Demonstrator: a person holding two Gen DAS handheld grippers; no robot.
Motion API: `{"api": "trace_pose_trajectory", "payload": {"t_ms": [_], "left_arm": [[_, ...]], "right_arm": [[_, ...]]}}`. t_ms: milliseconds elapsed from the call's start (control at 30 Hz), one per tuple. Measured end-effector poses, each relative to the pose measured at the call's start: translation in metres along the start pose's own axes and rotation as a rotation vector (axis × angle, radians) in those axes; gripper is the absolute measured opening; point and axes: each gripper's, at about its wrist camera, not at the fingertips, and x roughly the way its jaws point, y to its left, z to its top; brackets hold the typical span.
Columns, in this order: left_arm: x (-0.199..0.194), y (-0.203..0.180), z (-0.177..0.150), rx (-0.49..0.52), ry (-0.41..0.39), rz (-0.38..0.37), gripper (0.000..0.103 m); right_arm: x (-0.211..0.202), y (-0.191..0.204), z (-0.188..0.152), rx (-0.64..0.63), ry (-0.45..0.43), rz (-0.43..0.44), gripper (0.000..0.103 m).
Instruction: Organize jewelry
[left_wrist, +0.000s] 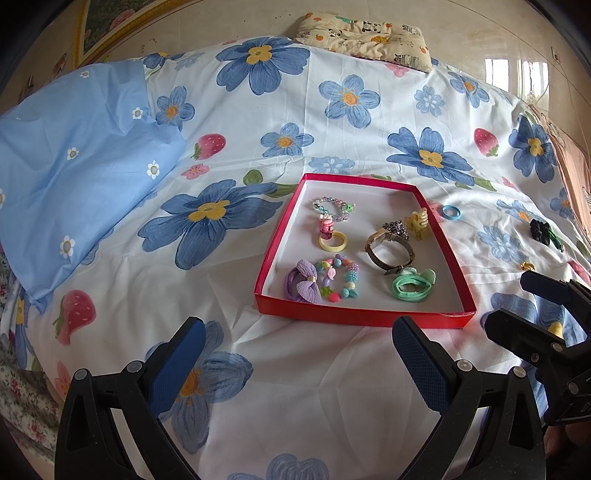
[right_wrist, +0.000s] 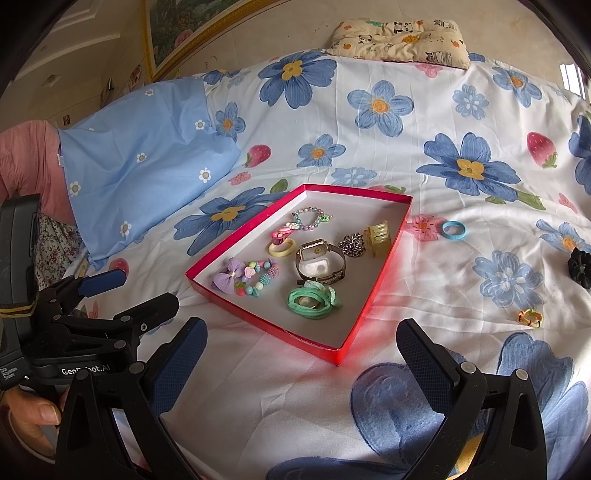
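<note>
Both tongs, left gripper (left_wrist: 299, 354) and right gripper (right_wrist: 301, 354), gape wide, empty; red tray (left_wrist: 456, 254) runs lengthwise toward 12 o'clock; small trinket (right_wrist: 530, 317) at 3 o'clock, possibly a ring.

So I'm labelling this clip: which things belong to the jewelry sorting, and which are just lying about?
Job: red tray, wristwatch, blue ring, black scrunchie, small yellow clip.
Lying about: panda pillow, blue pillowcase, framed picture.

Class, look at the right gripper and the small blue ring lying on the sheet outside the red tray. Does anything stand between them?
Nothing visible does. The blue ring lies alone beside the red tray; only bare bedsheet separates it from the open right gripper.
</note>
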Motion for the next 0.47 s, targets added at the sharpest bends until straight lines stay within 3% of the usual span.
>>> {"api": "trace_pose_trajectory", "payload": {"t_ms": [467], "left_arm": [[-0.0007,-0.0011,-0.001,-0.005,0.0,-0.004,0.102]], "right_arm": [[0.0007,-0.0011,0.0001,0.001,0.001,0.0,0.103]]}}
